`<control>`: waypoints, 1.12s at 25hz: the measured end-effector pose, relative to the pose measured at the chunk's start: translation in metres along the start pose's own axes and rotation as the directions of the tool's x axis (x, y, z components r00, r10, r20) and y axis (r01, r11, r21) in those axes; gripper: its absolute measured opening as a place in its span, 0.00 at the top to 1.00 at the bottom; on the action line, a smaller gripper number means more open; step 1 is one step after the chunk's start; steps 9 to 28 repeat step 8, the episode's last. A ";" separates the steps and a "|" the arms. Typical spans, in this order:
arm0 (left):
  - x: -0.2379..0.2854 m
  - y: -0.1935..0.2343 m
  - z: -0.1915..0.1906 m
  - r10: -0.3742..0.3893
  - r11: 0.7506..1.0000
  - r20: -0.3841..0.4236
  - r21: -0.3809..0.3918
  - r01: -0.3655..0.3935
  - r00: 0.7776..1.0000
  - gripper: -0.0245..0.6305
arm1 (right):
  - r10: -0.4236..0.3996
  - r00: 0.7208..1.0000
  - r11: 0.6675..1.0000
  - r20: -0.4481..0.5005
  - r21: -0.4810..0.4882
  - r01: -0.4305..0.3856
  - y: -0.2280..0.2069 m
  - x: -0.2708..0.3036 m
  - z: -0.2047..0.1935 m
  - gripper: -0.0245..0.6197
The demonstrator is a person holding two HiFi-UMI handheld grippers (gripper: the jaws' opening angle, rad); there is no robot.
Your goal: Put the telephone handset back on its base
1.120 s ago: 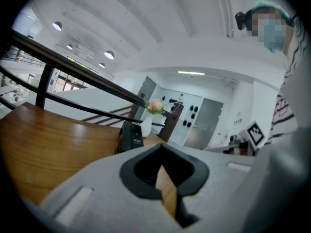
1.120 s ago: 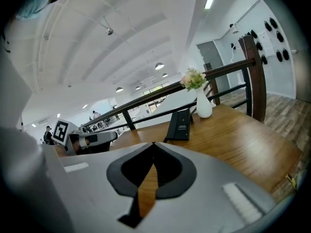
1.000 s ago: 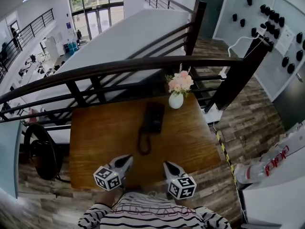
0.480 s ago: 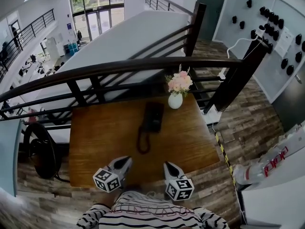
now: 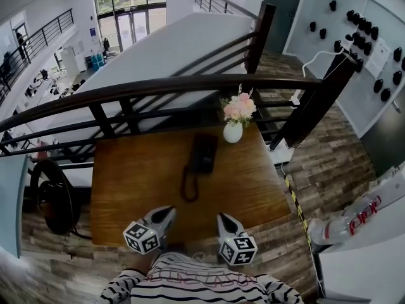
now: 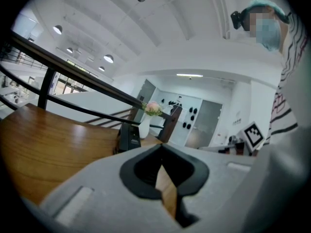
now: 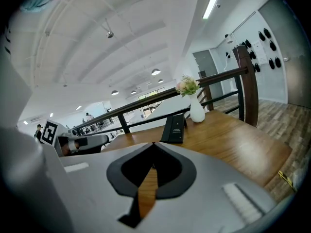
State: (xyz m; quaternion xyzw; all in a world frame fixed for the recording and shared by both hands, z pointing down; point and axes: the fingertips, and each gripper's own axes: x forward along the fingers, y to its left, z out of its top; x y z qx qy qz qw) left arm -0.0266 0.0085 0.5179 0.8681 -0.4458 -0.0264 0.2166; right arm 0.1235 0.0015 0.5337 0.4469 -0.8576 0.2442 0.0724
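The phone [image 5: 204, 154] lies on the table [image 5: 133, 176] well ahead of both grippers, between their lines. Its handset [image 5: 199, 153] seems to rest on it, though the dark shape is hard to read. The cord [image 5: 188, 187] loops back toward the grippers. A vase [image 5: 233, 132] stands beyond, rightward. The left gripper [image 5: 168, 212] and right gripper [image 5: 222, 219] hover at the near edge, jaws pressed together, empty.

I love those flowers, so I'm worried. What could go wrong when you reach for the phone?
The vase of flowers stands right beside the telephone, so a reach there might tip it over. The phone's cord loops out in front of it and could snag, dragging the telephone along.
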 end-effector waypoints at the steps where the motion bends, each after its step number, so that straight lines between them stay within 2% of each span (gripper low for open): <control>1: 0.000 0.001 0.000 0.002 1.000 0.001 0.000 -0.002 1.000 0.96 | 0.002 1.000 1.000 -0.001 -0.001 -0.002 0.000 0.000 0.000 0.96; 28: 0.002 0.004 -0.002 0.004 1.000 0.005 0.005 -0.004 1.000 0.96 | 0.008 1.000 1.000 -0.007 -0.010 -0.009 -0.001 0.005 -0.004 0.96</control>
